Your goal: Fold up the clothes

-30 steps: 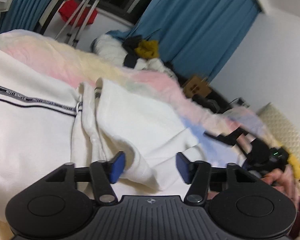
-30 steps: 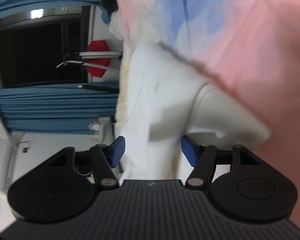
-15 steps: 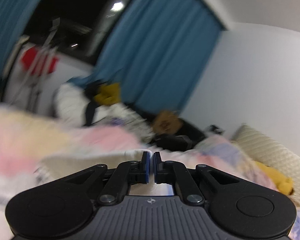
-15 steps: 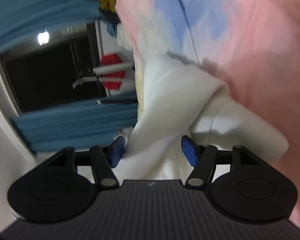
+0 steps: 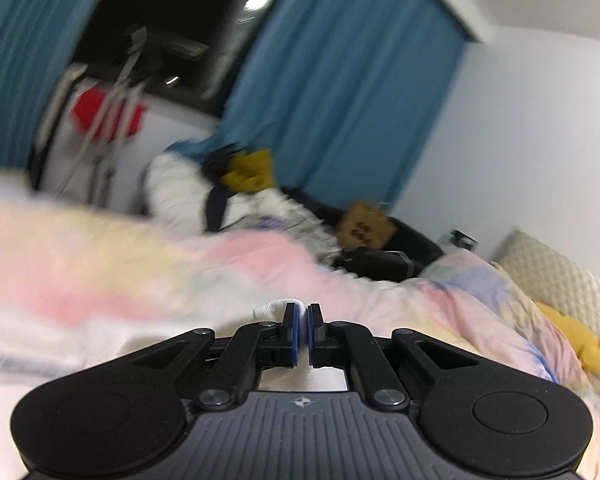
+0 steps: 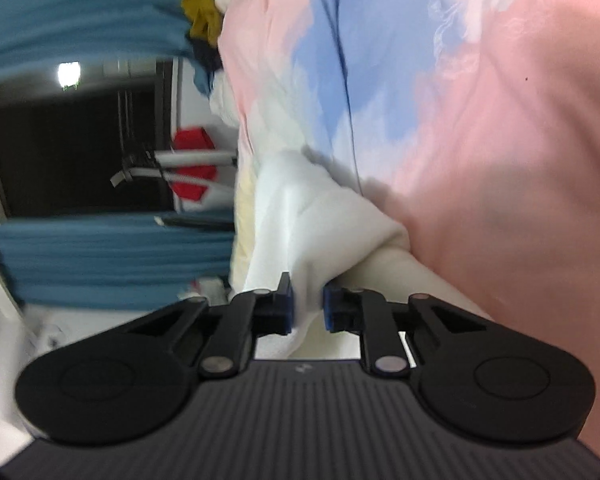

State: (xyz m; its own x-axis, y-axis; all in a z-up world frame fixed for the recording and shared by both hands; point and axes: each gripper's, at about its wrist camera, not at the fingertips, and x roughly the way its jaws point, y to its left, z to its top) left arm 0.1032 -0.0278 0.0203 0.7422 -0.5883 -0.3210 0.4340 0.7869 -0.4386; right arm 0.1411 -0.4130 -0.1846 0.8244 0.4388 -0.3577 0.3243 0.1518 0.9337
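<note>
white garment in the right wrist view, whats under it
The white garment lies on a pastel bedspread, pink and blue around it. What the cloth covers is hidden.

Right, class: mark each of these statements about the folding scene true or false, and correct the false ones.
1. White fabric sits between the right gripper's fingers. True; they are closing on the white garment.
2. The curtains by the window are red. False; they are blue.
3. The left gripper has its fingers spread wide. False; they are pressed nearly together, with a white fabric edge at their tips.
4. The bedding under the garment is pastel pink and blue. True.
5. A yellow soft item lies near the cream quilted pillow in the left wrist view. True.
</note>
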